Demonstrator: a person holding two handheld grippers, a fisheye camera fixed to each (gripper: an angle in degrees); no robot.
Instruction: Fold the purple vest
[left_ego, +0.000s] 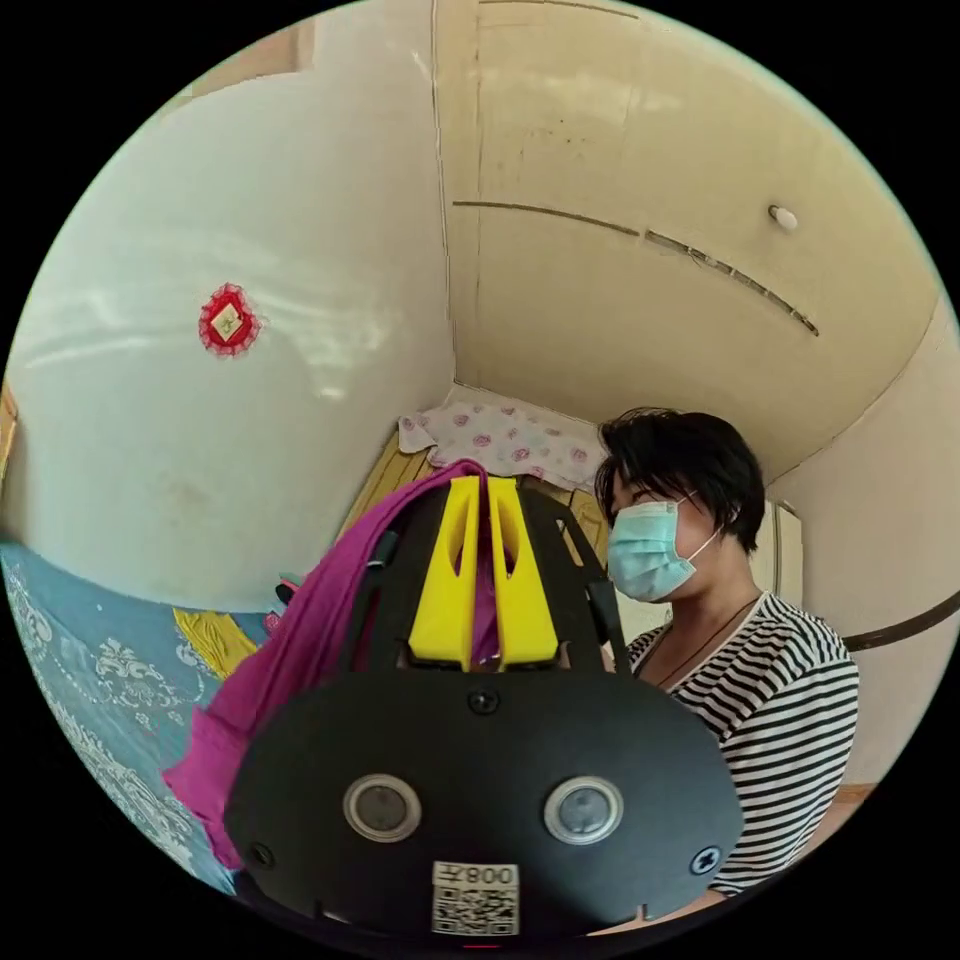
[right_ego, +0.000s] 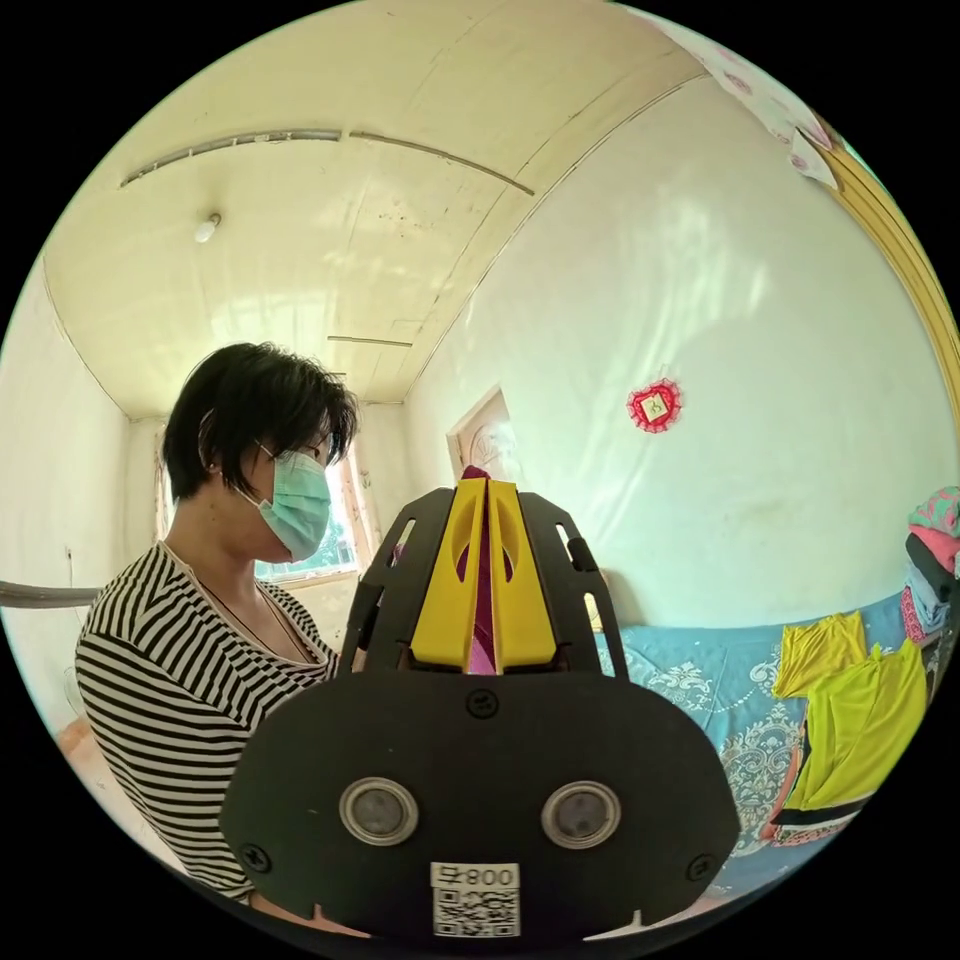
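Purple vest (left_ego: 300, 640) pinched between both tongs' jaws

A person (left_ego: 760, 680) stands close beside both raised tools.

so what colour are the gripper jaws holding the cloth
Yellow, on the left gripper pinching the purple vest; clearest in the left gripper view.
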